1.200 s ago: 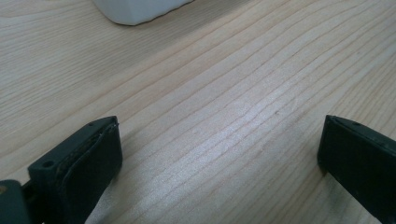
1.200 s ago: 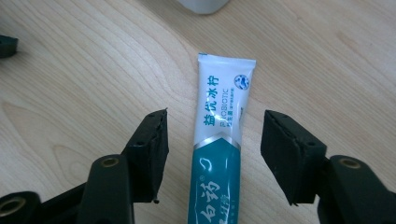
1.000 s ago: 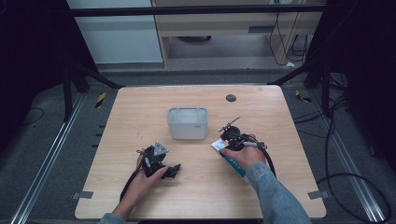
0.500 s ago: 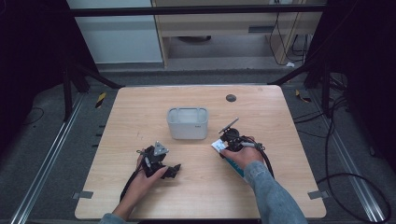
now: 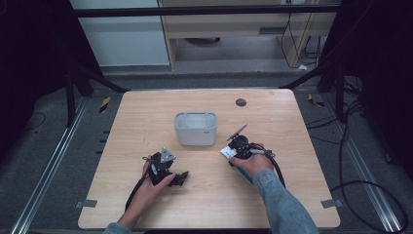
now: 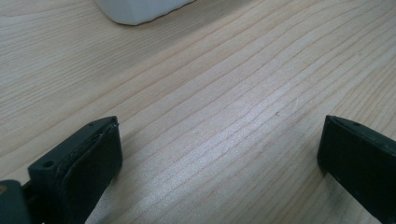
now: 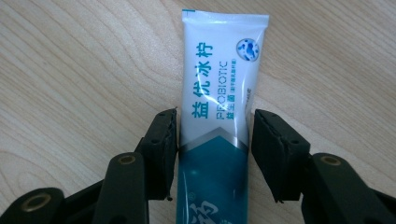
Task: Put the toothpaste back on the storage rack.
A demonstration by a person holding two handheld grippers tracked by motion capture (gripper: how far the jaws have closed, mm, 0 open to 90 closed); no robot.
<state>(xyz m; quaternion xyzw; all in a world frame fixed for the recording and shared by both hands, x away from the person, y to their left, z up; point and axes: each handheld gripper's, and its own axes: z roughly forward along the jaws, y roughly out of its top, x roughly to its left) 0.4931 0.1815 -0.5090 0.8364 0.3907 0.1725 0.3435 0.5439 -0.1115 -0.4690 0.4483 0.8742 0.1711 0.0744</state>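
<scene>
My right gripper (image 7: pixel 215 140) has just been closing around the flat white-and-teal probiotic sachet (image 7: pixel 219 116) lying on the wooden table (image 7: pixel 70 70). The pads flank it closely, apparently not yet pressing, so I judge the pickup imminent. My left gripper (image 6: pixel 219 154) rests spread, empty.

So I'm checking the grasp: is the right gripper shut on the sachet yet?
Not quite. The right gripper straddles the sachet; its jaws have been closing, but a thin gap shows on the right.

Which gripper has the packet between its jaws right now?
The right gripper: its jaws flank the white-and-teal packet. The left gripper has bare table between its jaws.
</scene>
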